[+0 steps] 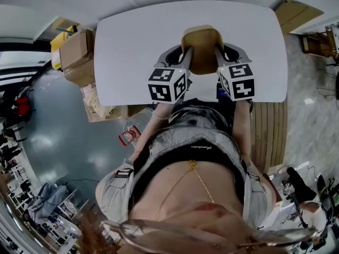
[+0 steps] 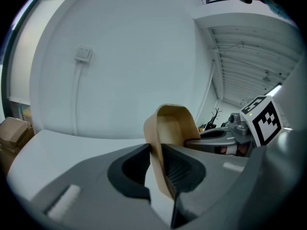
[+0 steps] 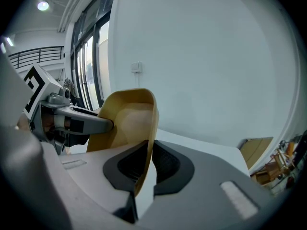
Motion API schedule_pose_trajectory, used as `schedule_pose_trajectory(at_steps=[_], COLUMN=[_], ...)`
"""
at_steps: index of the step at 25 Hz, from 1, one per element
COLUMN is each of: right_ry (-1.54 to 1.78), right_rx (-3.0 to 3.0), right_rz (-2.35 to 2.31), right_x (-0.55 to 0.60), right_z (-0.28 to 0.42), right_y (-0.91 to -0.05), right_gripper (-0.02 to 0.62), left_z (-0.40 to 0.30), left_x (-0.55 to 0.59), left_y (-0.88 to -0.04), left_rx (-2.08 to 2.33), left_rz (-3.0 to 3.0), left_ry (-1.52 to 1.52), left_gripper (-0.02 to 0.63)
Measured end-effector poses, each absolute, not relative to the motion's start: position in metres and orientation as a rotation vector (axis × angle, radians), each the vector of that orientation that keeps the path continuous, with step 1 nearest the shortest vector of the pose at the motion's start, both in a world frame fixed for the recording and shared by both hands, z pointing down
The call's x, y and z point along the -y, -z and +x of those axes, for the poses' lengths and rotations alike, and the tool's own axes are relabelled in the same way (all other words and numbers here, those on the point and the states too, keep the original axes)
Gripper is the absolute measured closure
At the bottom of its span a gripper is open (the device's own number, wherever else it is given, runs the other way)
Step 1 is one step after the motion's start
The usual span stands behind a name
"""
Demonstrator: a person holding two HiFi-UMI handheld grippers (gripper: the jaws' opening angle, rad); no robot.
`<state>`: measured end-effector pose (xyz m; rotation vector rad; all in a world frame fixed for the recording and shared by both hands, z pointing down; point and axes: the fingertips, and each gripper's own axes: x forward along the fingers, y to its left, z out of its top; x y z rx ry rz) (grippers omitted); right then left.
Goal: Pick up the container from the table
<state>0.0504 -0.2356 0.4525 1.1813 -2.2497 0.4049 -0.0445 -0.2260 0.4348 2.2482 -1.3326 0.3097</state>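
Note:
A tan, rounded-rectangular container (image 1: 201, 49) is held up above the white table (image 1: 137, 46), its open side facing me. My left gripper (image 1: 185, 62) is shut on the container's left wall (image 2: 154, 152). My right gripper (image 1: 218, 61) is shut on its right wall (image 3: 146, 147). In the left gripper view the container (image 2: 175, 126) rises beyond the jaws, with the right gripper (image 2: 218, 140) clamped on its far side. In the right gripper view the container (image 3: 127, 121) stands tilted, and the left gripper (image 3: 84, 123) grips its far wall.
Cardboard boxes (image 1: 77, 57) and bags stand on the floor left of the table. A wooden slatted panel (image 1: 270, 131) lies at the table's right. A cardboard sheet (image 1: 296, 12) leans at the far right. A white wall (image 2: 134, 56) stands beyond the table.

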Motion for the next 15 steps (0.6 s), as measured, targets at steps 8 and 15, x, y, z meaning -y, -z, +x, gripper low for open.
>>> schedule_pose_trajectory(at_steps=[8, 15], right_ry=[-0.405, -0.409], right_rx=[2.246, 2.234], right_rz=[1.185, 1.18], right_x=[0.2376, 0.2392], right_z=[0.0482, 0.0489], right_y=[-0.4537, -0.4563], right_gripper=[0.549, 0.549], left_z=[-0.0468, -0.0464], left_x=[0.2278, 0.2295], left_y=[-0.4368, -0.4389], left_rx=[1.328, 1.32], left_rz=[2.244, 2.236], left_ry=[-0.307, -0.308], left_gripper=[0.546, 0.546])
